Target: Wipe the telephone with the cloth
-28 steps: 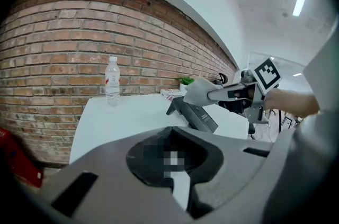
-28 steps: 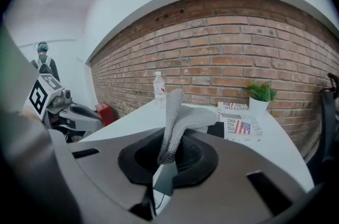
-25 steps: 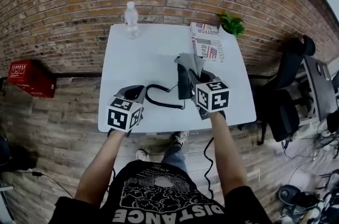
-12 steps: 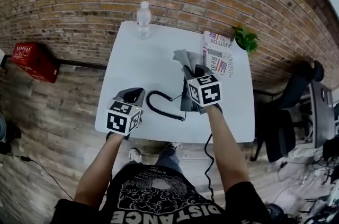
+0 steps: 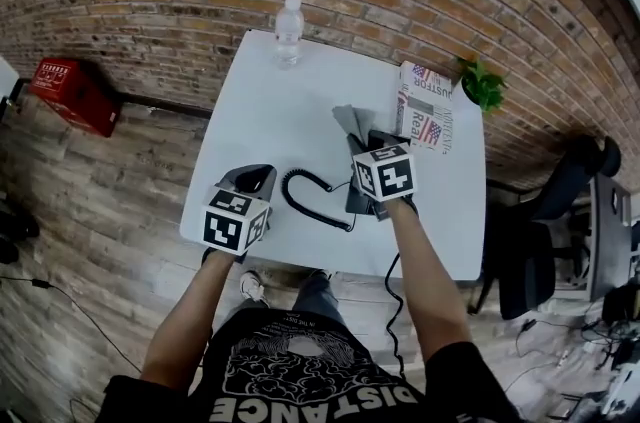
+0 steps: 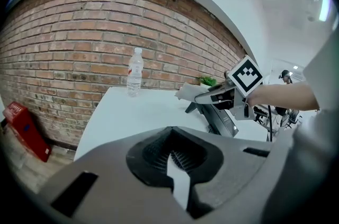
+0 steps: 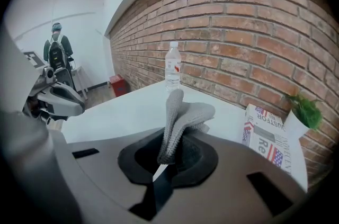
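A dark desk telephone [image 5: 354,198] stands tilted on the white table [image 5: 265,111], and its coiled cord [image 5: 308,195] loops to the left. My right gripper [image 5: 362,143] hovers over the telephone and is shut on a grey cloth [image 5: 351,122], whose folds stick out past the jaws [image 7: 183,114]. In the left gripper view the cloth [image 6: 186,91] hangs just above the telephone's [image 6: 221,120] top edge. My left gripper [image 5: 251,179] rests near the table's front left corner, beside the cord's end. Its jaws are shut with nothing between them.
A clear water bottle [image 5: 288,29] stands at the table's far edge by the brick wall. A folded newspaper [image 5: 426,116] and a small green plant [image 5: 481,82] are at the far right. A red crate [image 5: 76,91] sits on the floor to the left, and an office chair [image 5: 545,211] to the right.
My right gripper with the cloth has shifted slightly left, over the telephone. The left gripper has stayed put. The head view has drifted.
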`<state>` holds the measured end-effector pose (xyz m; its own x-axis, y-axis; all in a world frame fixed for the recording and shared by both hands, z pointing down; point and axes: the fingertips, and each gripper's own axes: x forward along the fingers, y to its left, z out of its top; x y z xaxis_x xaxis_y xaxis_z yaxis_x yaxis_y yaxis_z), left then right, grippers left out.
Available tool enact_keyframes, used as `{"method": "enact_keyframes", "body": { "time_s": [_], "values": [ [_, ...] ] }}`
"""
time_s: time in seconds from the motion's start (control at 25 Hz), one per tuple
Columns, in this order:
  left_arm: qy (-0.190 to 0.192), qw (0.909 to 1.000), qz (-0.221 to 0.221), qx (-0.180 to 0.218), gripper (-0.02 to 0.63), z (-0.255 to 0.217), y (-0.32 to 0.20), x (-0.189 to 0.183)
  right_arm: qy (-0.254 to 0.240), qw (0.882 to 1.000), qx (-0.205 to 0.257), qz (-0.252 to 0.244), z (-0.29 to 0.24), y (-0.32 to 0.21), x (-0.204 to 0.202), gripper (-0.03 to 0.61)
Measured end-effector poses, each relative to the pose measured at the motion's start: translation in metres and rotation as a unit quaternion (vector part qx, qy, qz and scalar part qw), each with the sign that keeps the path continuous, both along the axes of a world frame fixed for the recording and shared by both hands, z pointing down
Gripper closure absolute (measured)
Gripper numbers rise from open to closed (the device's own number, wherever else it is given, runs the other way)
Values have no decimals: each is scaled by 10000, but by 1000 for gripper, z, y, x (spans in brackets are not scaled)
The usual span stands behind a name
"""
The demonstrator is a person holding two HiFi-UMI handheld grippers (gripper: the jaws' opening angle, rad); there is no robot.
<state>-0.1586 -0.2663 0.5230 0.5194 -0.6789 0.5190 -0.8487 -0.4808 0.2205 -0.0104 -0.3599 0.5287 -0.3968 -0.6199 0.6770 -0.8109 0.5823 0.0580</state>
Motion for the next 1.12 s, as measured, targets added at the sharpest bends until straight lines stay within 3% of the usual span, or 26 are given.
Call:
{"method": "enact_keyframes", "body": {
  "time_s": [1.12],
  "values": [
    [75,9994,303,135,607,-2,30,-6,-69,9989,-377,286,32,72,-4,568]
  ]
}}
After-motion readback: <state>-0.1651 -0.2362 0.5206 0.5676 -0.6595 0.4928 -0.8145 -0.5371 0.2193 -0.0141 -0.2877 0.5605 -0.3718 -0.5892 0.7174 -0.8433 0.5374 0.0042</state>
